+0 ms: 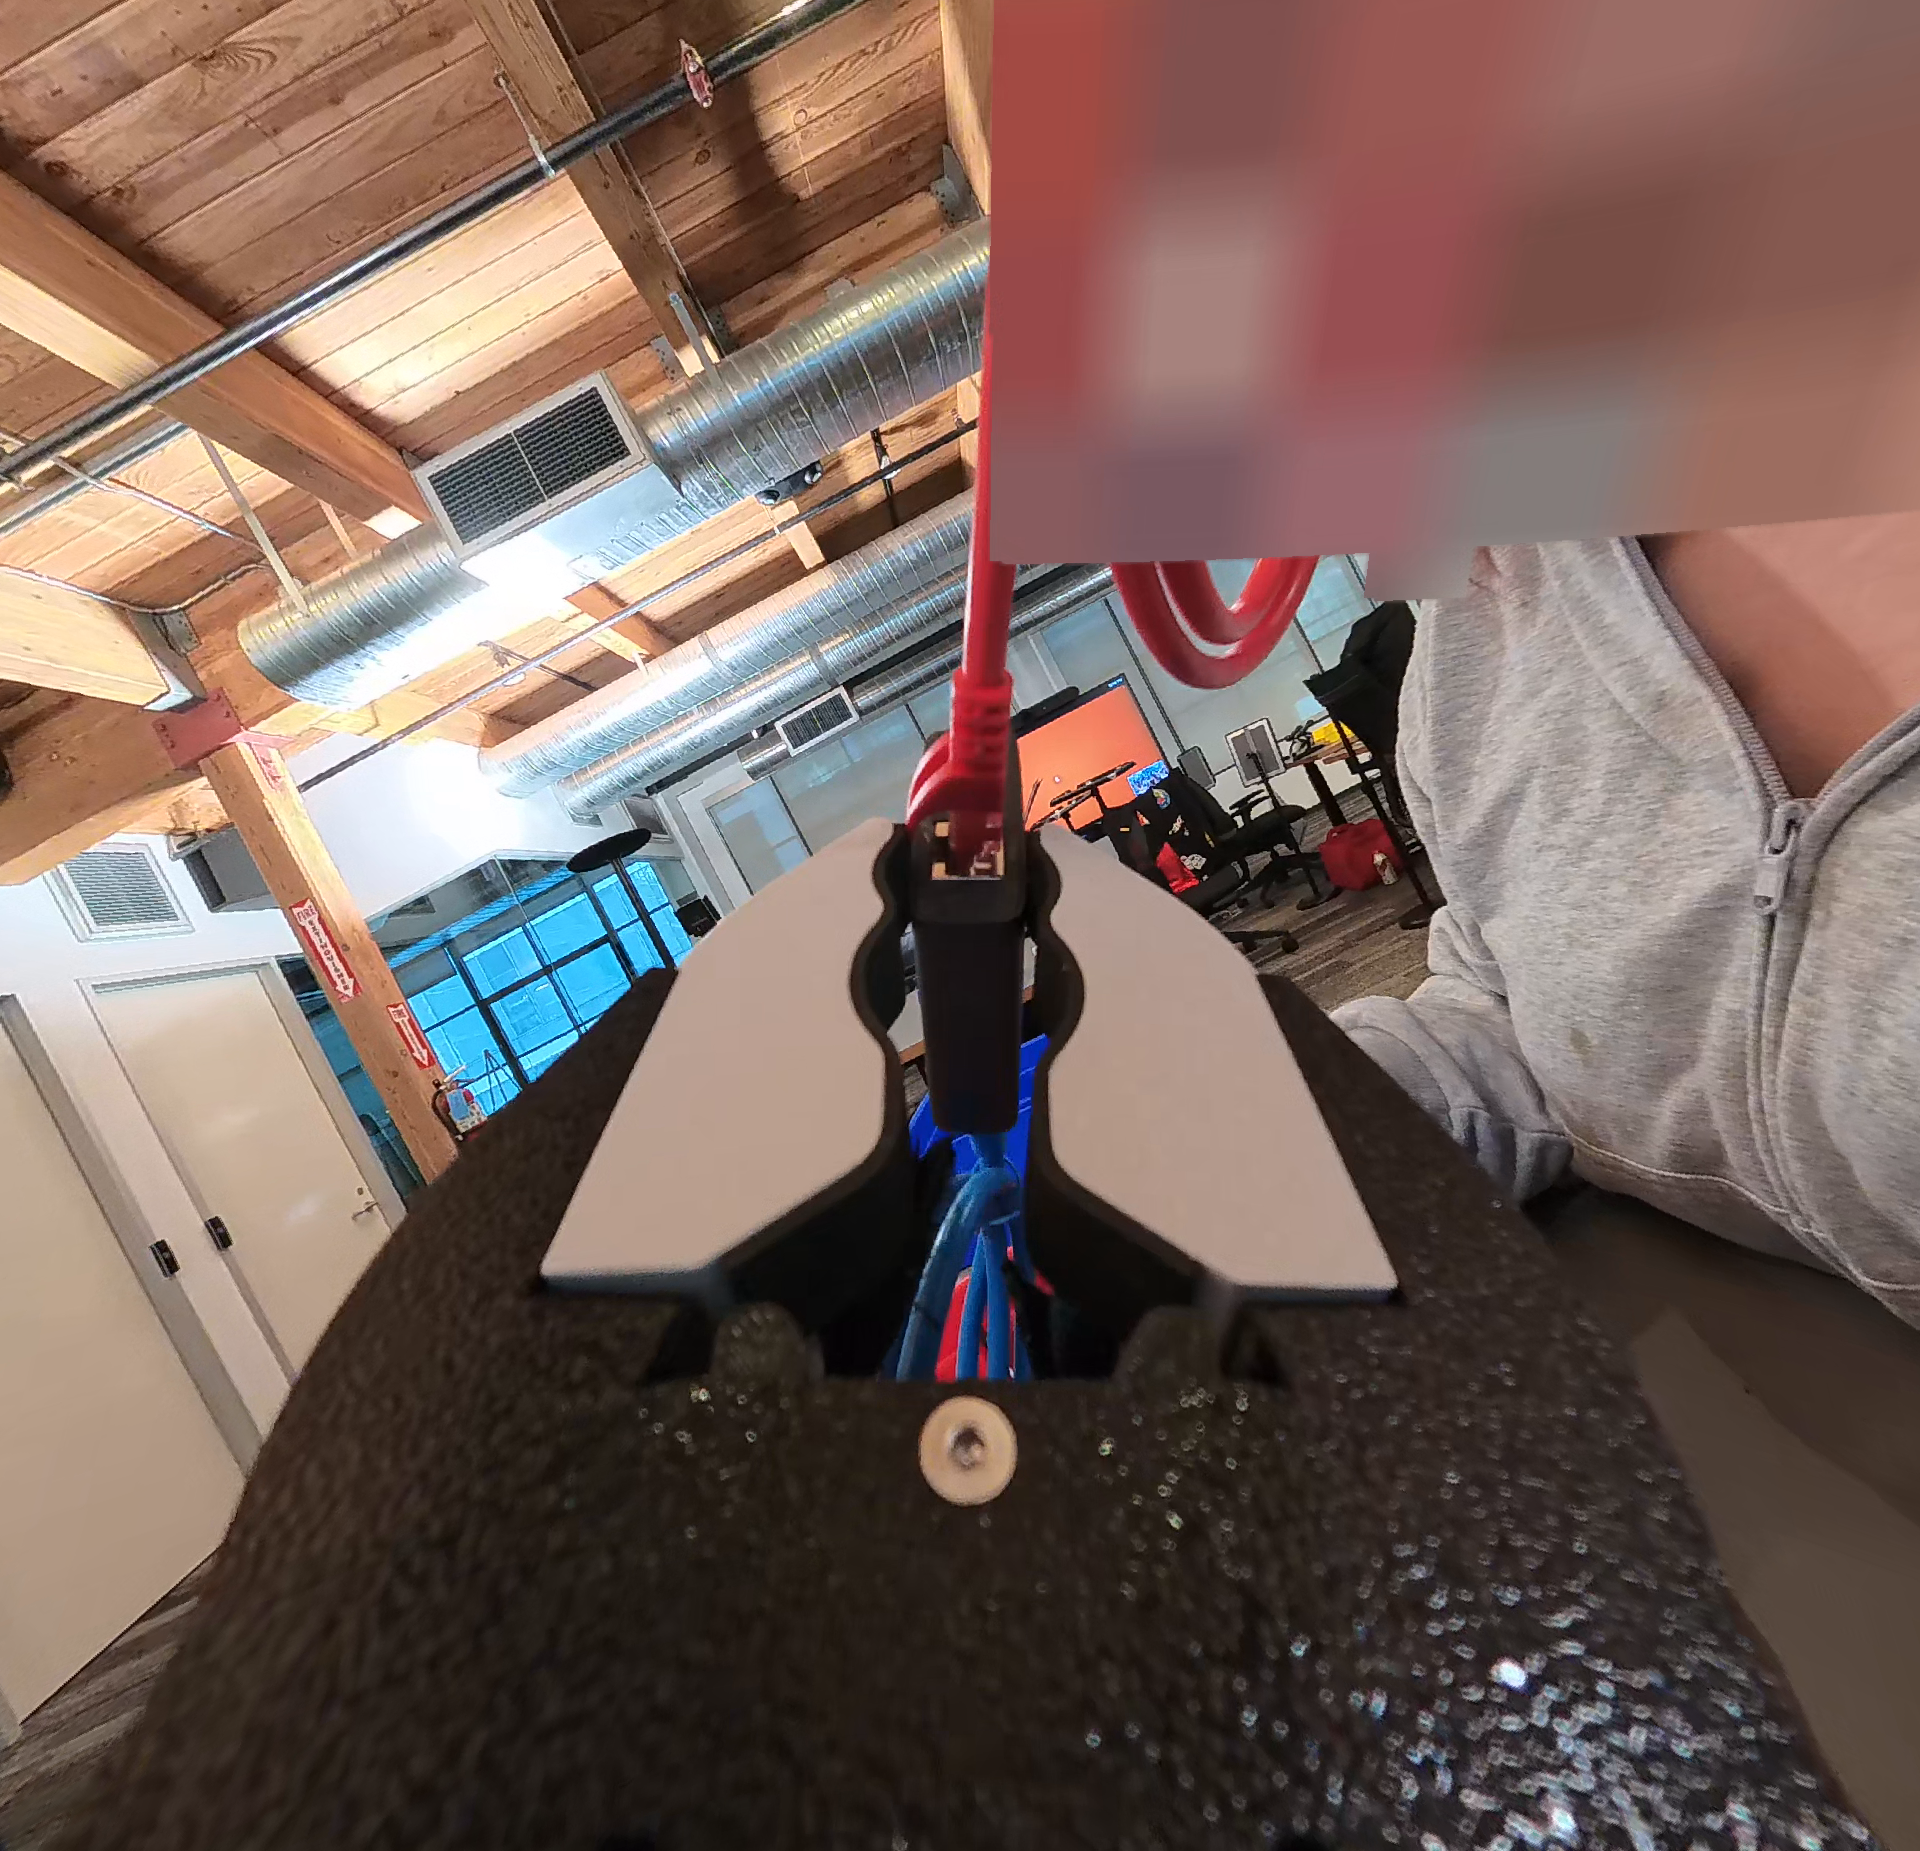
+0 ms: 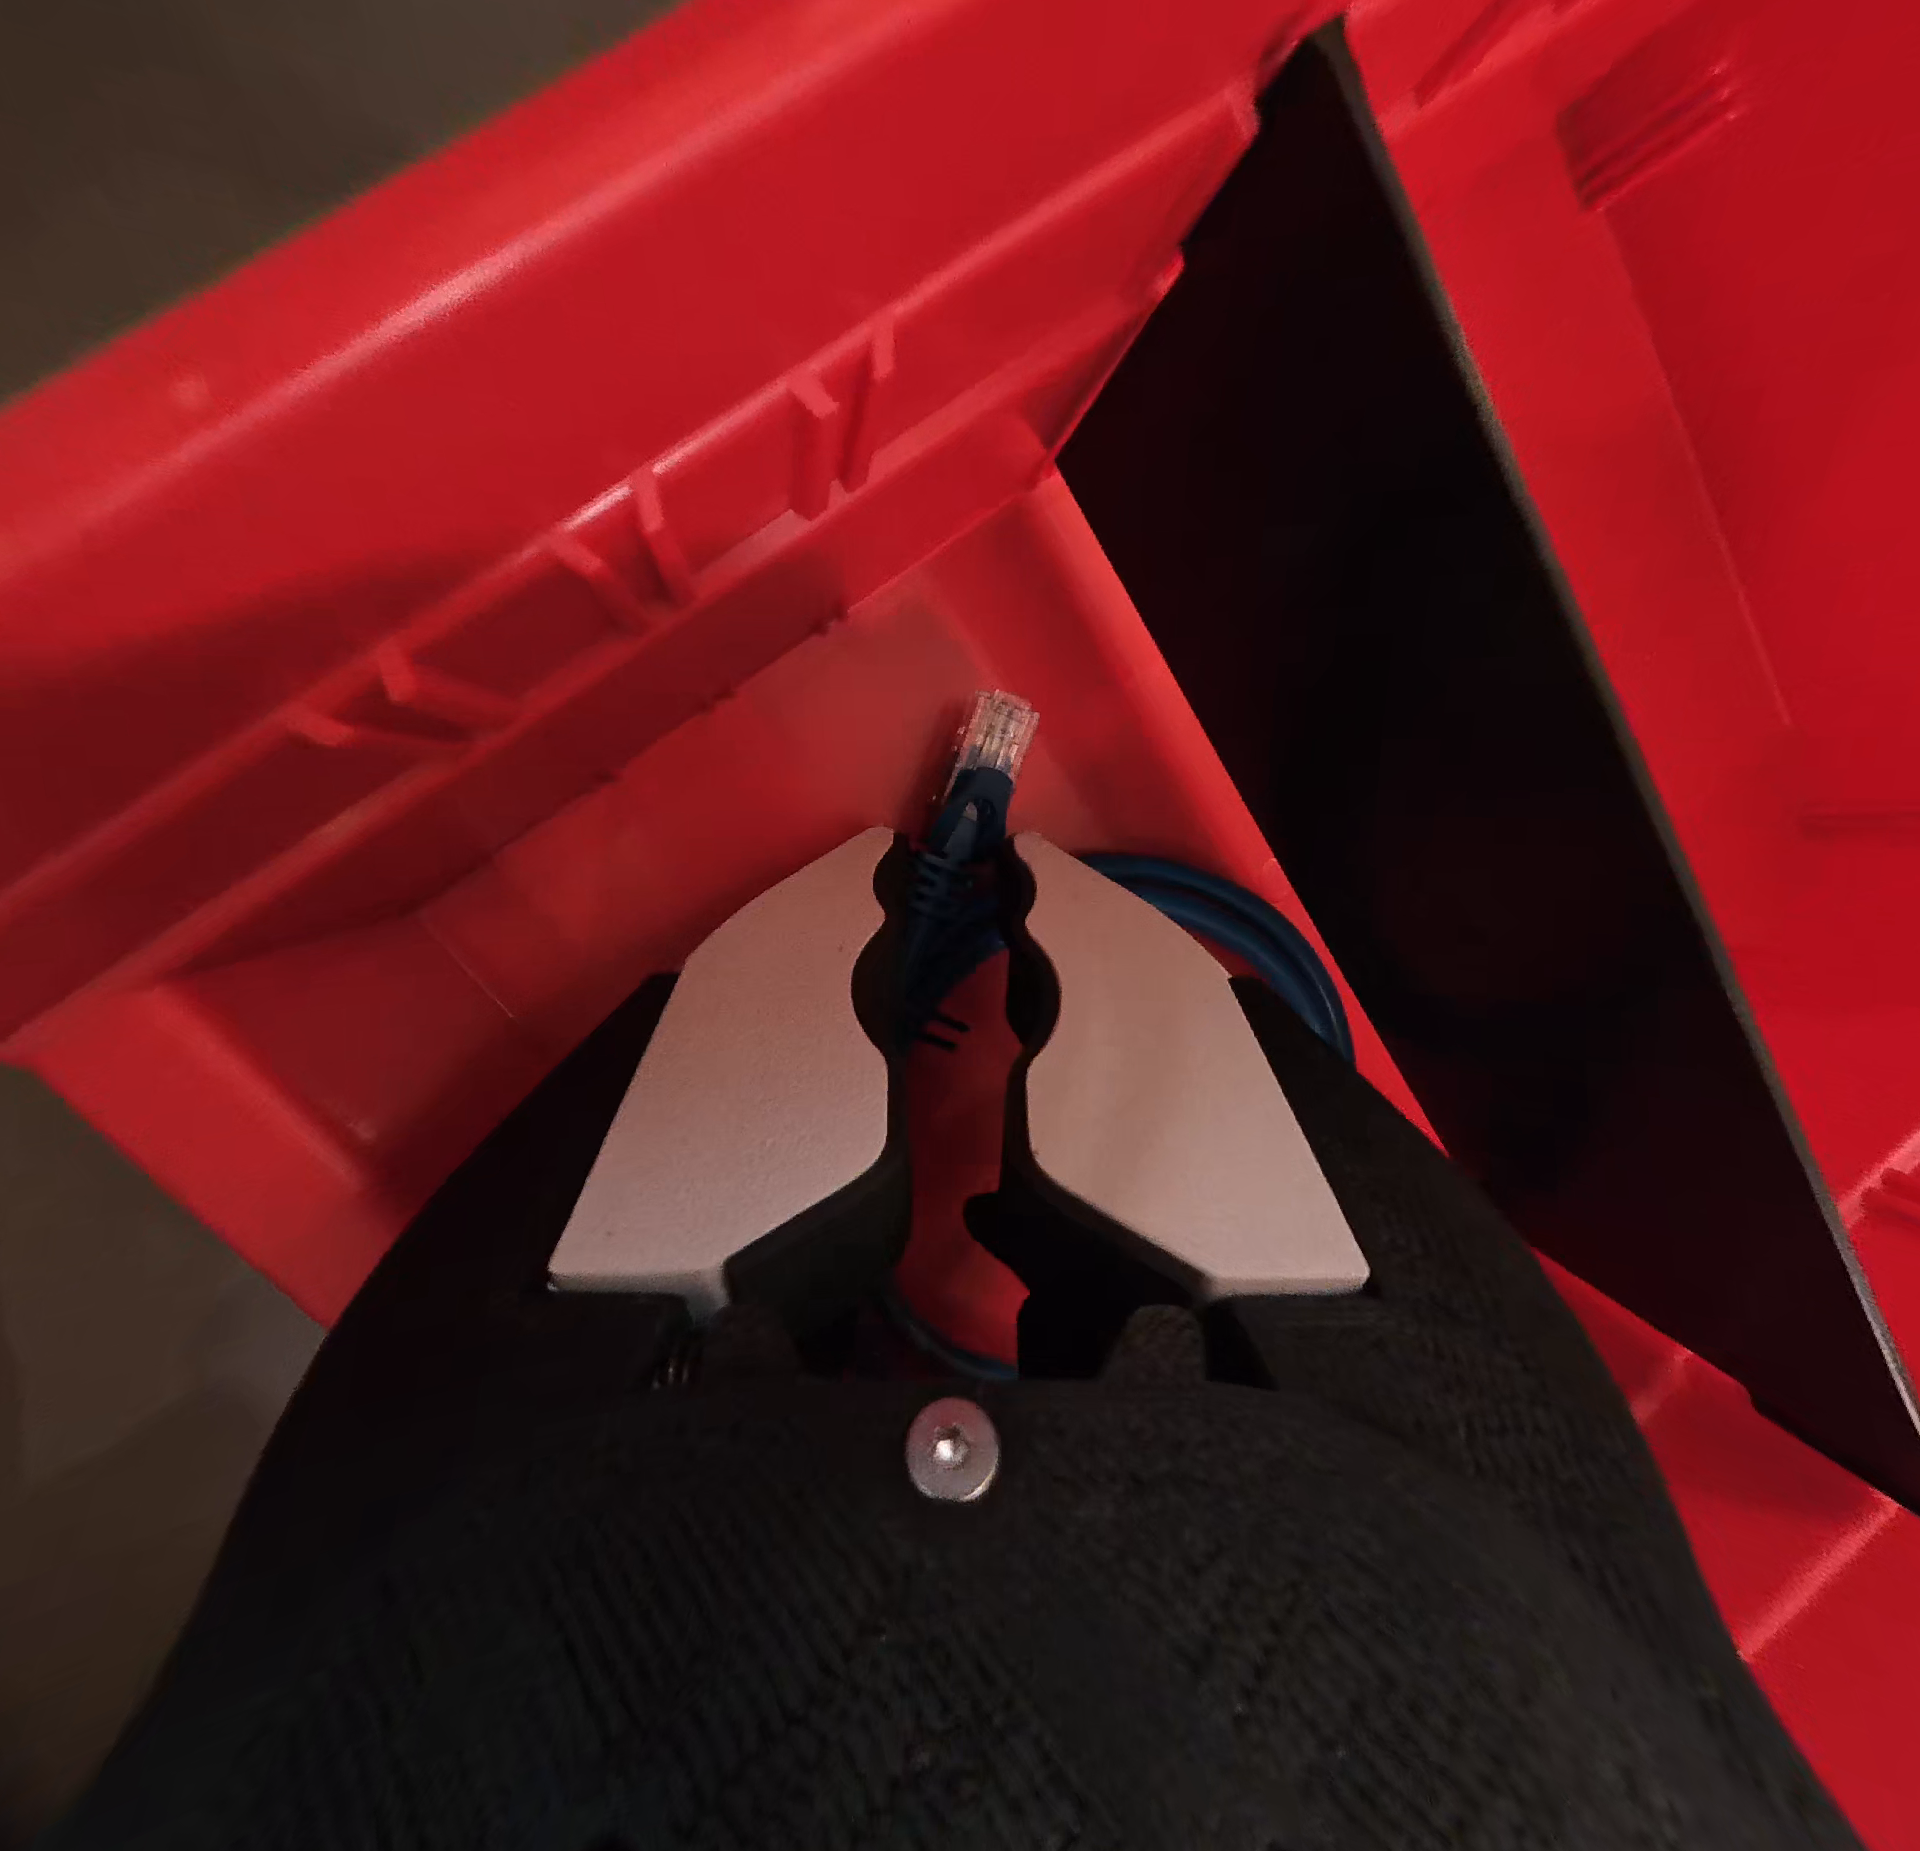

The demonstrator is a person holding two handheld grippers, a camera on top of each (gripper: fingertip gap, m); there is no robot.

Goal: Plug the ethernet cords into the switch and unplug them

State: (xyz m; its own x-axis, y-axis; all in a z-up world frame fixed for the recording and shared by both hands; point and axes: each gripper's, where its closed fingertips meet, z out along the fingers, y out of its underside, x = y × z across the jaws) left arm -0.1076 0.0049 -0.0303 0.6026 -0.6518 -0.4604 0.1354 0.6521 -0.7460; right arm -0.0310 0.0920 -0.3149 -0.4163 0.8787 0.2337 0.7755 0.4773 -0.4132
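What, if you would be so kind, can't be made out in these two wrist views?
- Left wrist view: the red cable runs up behind a mosaic patch, so its far end is hidden.
- Left wrist view: the black coupler in the left gripper covers where the blue cables enter it.
- Right wrist view: the right gripper hides most of the blue cable.
- Right wrist view: the red bin is cut off by the edges; its dark opening shows nothing.

Rough, grainy matt black plastic gripper body (image 1: pixel 966 1552), smooth matt grey finger plates (image 1: pixel 748 1095); glossy moulded red plastic bin (image 2: pixel 623 326) at 12 o'clock.
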